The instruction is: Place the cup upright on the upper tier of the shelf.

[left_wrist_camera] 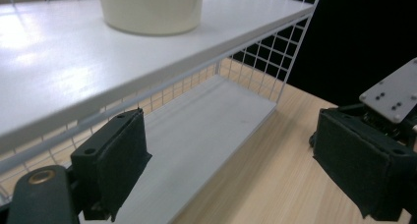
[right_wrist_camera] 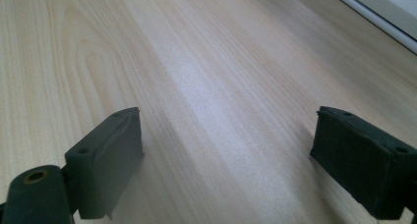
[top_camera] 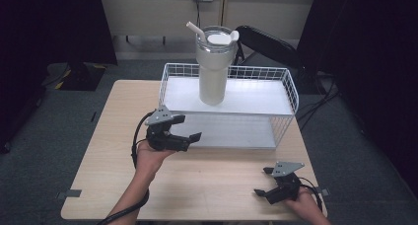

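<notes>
- Cream-coloured tall plastic tumbler stands upright on the white wire shelf, up and beyond your left tongs.
- Left tongs sit nearer the tumbler than your right tongs; both gape empty.

The left gripper is showing a black body topped by a grey three-cornered plate, with a black cable looping off its rear. In the left gripper view its two jaws are appearing as blocky black pads with a matte, felt-like face, small round holes sunk into their tops and a brass-coloured ring on the arm below. The right gripper is wearing the same grey plate, dotted with small screws, over black parts, and a black cable is trailing from it. Both forearms are showing bare, with no sleeves.
</notes>
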{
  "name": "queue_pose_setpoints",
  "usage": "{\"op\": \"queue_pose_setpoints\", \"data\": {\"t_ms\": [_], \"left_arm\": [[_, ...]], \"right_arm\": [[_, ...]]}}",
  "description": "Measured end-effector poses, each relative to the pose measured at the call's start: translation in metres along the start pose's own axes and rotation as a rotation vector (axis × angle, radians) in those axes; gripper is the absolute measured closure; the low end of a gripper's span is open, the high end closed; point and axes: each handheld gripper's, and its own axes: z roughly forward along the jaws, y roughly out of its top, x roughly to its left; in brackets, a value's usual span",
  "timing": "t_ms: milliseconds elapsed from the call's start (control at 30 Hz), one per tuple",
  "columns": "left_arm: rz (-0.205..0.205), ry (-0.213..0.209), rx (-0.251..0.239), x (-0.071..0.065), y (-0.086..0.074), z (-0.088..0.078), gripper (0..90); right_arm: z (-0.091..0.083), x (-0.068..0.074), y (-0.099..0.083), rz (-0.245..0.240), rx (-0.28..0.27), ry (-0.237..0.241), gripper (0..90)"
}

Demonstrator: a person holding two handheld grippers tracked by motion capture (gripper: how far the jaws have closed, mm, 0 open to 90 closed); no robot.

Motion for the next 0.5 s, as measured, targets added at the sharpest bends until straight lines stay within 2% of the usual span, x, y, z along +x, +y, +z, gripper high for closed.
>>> {"op": "queue_pose_setpoints", "data": {"t_ms": [333, 500], "left_arm": [[-0.029, -0.002, 0.027, 0.002, -0.034, 0.000, 12.4], [-0.048, 0.004, 0.057, 0.003, -0.059, 0.002, 12.2]], "right_arm": [[0.000, 0.000, 0.000, 0.000, 0.000, 0.000, 11.1], [0.000, 0.000, 0.000, 0.000, 0.000, 0.000, 11.1]]}}
